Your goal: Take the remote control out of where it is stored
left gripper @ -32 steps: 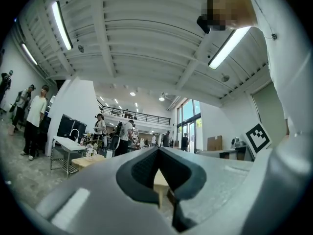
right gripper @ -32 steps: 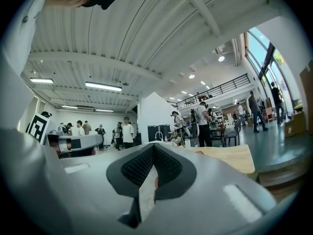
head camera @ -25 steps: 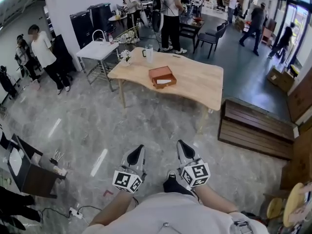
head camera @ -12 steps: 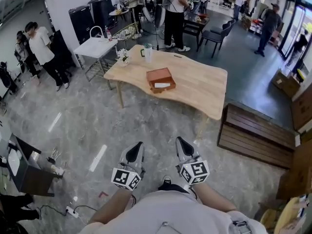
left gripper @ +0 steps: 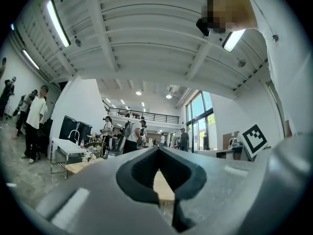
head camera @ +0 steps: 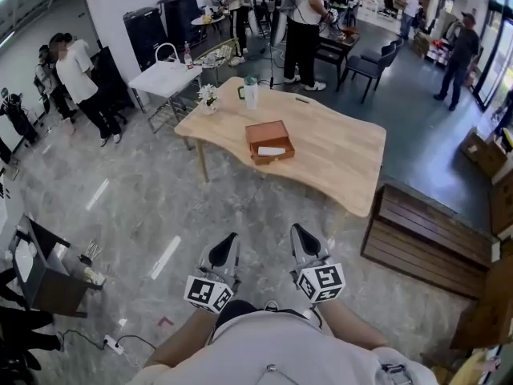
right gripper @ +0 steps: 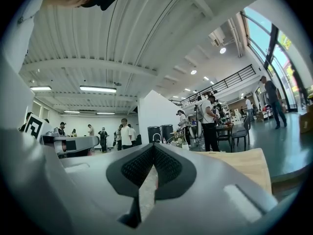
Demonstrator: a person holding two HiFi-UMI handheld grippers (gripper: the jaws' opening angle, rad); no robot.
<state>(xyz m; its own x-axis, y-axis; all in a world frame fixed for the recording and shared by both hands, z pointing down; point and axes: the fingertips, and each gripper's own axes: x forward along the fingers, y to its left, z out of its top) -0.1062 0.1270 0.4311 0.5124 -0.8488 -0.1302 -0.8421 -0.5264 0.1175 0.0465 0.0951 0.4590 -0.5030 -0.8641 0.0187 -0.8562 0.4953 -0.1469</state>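
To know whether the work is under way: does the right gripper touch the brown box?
Apart. The head view shows the right gripper near the person's body, with a stretch of floor between it and the brown box.

wooden table (head camera: 337, 155) bears a brown box (head camera: 268, 139), cup (head camera: 251, 93), flowers (head camera: 209, 96).

Bright, even indoor daylight. Tall windows (left gripper: 199, 116) and ceiling strip lights (left gripper: 57, 23) light the hall; the strips glare white (pale streaks also shine on the floor (head camera: 164, 259)). Shadows are faint. The head view is sharp but bends at its edges. Both gripper views are fisheye circles with black corners, where the left gripper (left gripper: 158, 149) and right gripper (right gripper: 154, 147) look soft.
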